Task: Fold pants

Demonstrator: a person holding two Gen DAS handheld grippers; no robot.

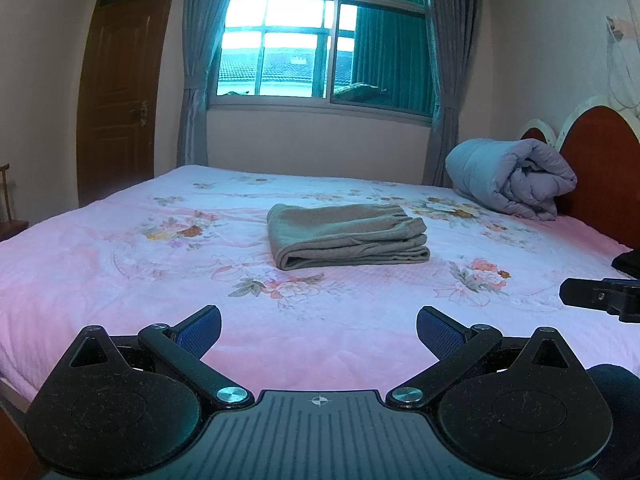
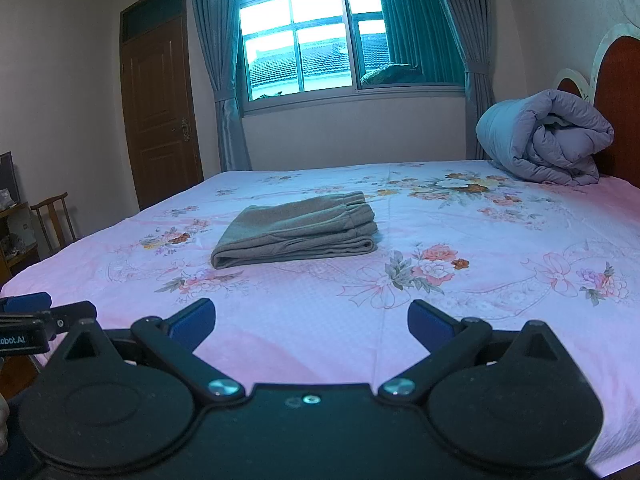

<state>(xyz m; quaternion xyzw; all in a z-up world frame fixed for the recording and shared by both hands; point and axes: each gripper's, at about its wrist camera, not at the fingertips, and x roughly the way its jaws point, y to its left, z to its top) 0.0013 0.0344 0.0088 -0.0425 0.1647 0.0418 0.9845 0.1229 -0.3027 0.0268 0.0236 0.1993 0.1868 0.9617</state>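
Left wrist view is showing you the pants (image 1: 347, 236) lying folded mid-bed, nearer the far edge. Your left claw (image 1: 319, 330) and right claw (image 2: 311, 322) are hanging wide, empty, well apart from them. Folding looks finished; only tidying remains.

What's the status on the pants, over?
Left gripper open, right gripper open, both empty. Pants folded on bed. Nothing in the way.

Folded pants (image 1: 347, 235) on bed (image 1: 120, 280); left gripper (image 1: 319, 330) spread wide
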